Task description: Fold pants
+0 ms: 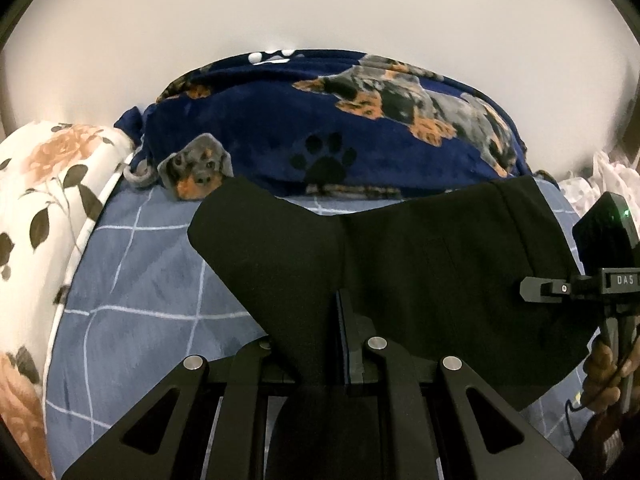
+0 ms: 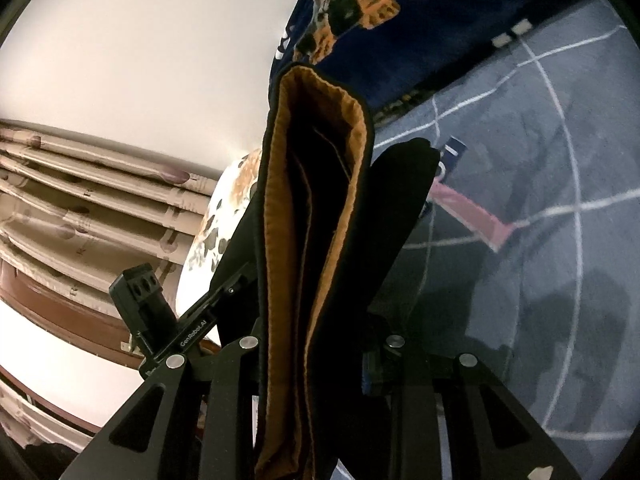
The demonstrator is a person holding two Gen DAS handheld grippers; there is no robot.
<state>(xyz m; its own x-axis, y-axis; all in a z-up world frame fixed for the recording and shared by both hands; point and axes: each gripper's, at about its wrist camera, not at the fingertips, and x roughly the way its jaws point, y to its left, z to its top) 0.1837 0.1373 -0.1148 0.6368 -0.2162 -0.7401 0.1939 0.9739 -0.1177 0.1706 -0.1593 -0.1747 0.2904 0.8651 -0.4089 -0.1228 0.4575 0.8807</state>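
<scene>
Left gripper [image 1: 340,320] clamping black pants [image 1: 420,248]; right gripper [image 2: 320,320] pinching orange-lined waistband [image 2: 320,160]. Pants hanging over blue checked bedsheet [image 1: 152,264], dog-print blanket [image 1: 280,136] behind.

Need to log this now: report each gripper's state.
Left gripper: shut on the black pants.
Right gripper: shut on the pants' orange-lined waistband.

left gripper [image 1: 340,320] pads: buried in the black pants [image 1: 420,264]; the contact is unseen
right gripper [image 2: 320,280] fingertips: covered by the tan-lined waistband [image 2: 320,160]
person's hand [image 1: 608,376]: cut by the frame edge
pink item [image 2: 472,212] on the bedsheet [image 2: 560,160]: too blurred to name
</scene>
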